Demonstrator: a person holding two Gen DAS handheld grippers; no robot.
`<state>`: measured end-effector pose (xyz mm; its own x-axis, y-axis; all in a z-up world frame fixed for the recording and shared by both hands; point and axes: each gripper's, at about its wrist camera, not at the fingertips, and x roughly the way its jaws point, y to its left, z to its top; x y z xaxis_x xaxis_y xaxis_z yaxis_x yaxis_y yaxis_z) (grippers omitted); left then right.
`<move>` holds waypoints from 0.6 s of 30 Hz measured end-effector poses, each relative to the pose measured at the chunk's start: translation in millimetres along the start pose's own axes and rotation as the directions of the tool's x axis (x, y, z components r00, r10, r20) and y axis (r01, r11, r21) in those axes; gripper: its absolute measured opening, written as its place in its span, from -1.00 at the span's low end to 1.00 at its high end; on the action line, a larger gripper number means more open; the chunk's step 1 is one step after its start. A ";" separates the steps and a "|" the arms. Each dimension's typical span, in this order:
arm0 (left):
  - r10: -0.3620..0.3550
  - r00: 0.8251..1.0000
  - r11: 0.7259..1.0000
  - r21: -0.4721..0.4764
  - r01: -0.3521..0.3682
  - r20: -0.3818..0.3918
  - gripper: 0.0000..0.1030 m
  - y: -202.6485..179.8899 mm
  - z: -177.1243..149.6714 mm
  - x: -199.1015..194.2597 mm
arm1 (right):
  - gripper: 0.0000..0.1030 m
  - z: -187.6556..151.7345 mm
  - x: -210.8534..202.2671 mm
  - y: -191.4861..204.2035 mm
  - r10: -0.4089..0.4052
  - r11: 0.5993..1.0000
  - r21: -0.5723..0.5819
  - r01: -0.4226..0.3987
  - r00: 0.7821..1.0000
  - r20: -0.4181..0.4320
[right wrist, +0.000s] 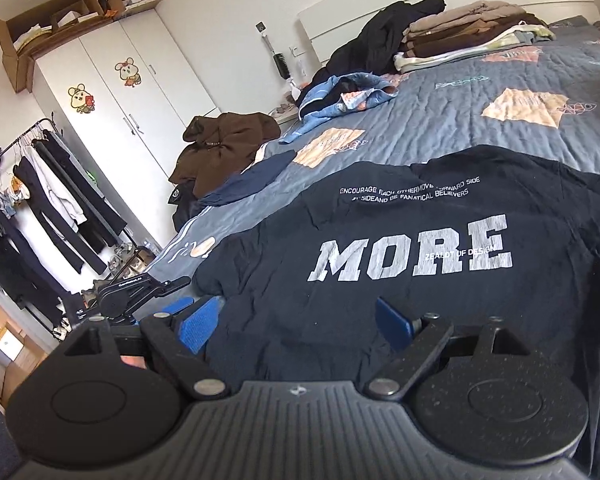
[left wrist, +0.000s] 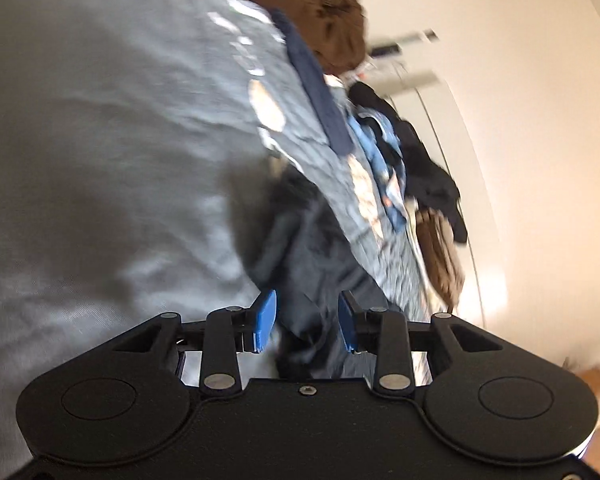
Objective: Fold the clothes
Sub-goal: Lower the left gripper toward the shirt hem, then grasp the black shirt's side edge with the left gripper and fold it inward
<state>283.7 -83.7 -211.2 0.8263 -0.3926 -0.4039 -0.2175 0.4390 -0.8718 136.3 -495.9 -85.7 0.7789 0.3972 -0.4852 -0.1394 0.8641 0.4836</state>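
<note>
- My left gripper (left wrist: 307,320) has its blue pads partly drawn in, with dark cloth of the black T-shirt (left wrist: 300,248) lying between them; the picture is blurred, and I cannot tell whether the pads press on it.
- In the right wrist view the left gripper (right wrist: 140,284) shows at about 9 o'clock of the shirt, at its edge.
- My right gripper (right wrist: 296,320) stands wide apart, gripping nothing; its pads sit low over the near hem of the black T-shirt (right wrist: 400,248).
- The T-shirt lies spread flat on the grey-blue quilt (right wrist: 440,120), print up (big letters "MORE", small lines of text above).
- Containers: cardboard boxes (right wrist: 56,20) sit on top of the white wardrobe (right wrist: 112,92) at 10 o'clock, I count three or four; they hold papers and small things I cannot make out.
- A clothes rack (right wrist: 32,184) at 9 o'clock carries several hanging dark and pale garments.
- On the bed I count one folded stack (right wrist: 464,36) of brown, beige and pale pieces at 1 o'clock, one black heap (right wrist: 384,32) just beside it, one light-blue crumpled garment (right wrist: 340,96) at 12 o'clock, one brown hoodie (right wrist: 224,140) at 11 o'clock, and one navy piece (right wrist: 252,180) touching it.
- Two cartoon mouse stickers (right wrist: 128,72) are on the wardrobe doors.
</note>
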 end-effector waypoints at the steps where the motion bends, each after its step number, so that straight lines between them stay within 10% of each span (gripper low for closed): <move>1: 0.001 1.000 1.000 -0.024 -0.001 0.004 -0.35 5.1 2.3 1.5 | 0.65 -0.6 0.4 0.6 -0.001 1.000 0.000 0.001 1.000 -0.001; 18: 0.061 0.997 0.998 -0.005 -0.061 0.044 -0.52 11.3 14.1 29.5 | 0.67 -8.6 9.5 3.2 -0.009 1.000 -0.011 0.008 0.999 -0.040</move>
<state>312.9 -79.0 -229.0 0.8338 -0.3289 -0.4433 -0.2697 0.4581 -0.8470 138.0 -486.7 -95.1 0.7553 0.4015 -0.5180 -0.1397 0.8709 0.4712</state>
